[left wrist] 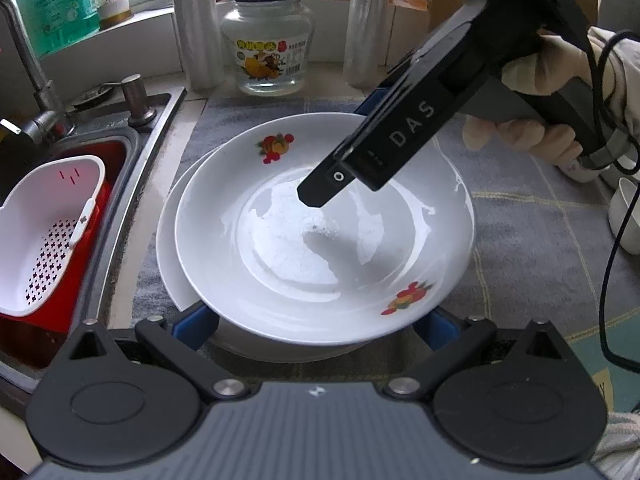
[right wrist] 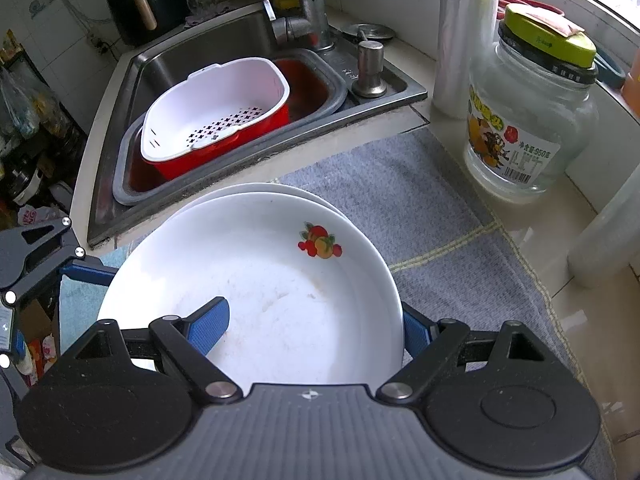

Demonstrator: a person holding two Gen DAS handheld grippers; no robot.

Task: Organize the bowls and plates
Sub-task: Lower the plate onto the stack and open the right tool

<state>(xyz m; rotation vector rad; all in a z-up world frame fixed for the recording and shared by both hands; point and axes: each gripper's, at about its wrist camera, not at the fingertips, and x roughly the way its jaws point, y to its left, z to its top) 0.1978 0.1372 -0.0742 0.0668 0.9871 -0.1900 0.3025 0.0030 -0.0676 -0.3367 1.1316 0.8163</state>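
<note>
A white plate with fruit prints (left wrist: 280, 240) (right wrist: 280, 300) lies on a second white plate (left wrist: 168, 248) (right wrist: 260, 190) on the grey mat (left wrist: 540, 260). My left gripper (left wrist: 314, 320) stands wide open at the stack's near edge, and its blue fingers (left wrist: 196, 324) reach under the top plate's rim, tips hidden. My right gripper (right wrist: 312, 328) (left wrist: 342, 148) comes down from the far right and straddles the top plate's rim. One of its pads (right wrist: 208, 328) rests inside the plate, the other is outside the rim, and the jaws stand wide apart.
A steel sink (right wrist: 200, 52) holds a white strainer in a red basin (left wrist: 52, 220) (right wrist: 216, 100) left of the mat. A glass jar (left wrist: 266, 48) (right wrist: 524, 120) and plastic-wrapped rolls stand by the window. White bowls (left wrist: 624, 216) sit at the right.
</note>
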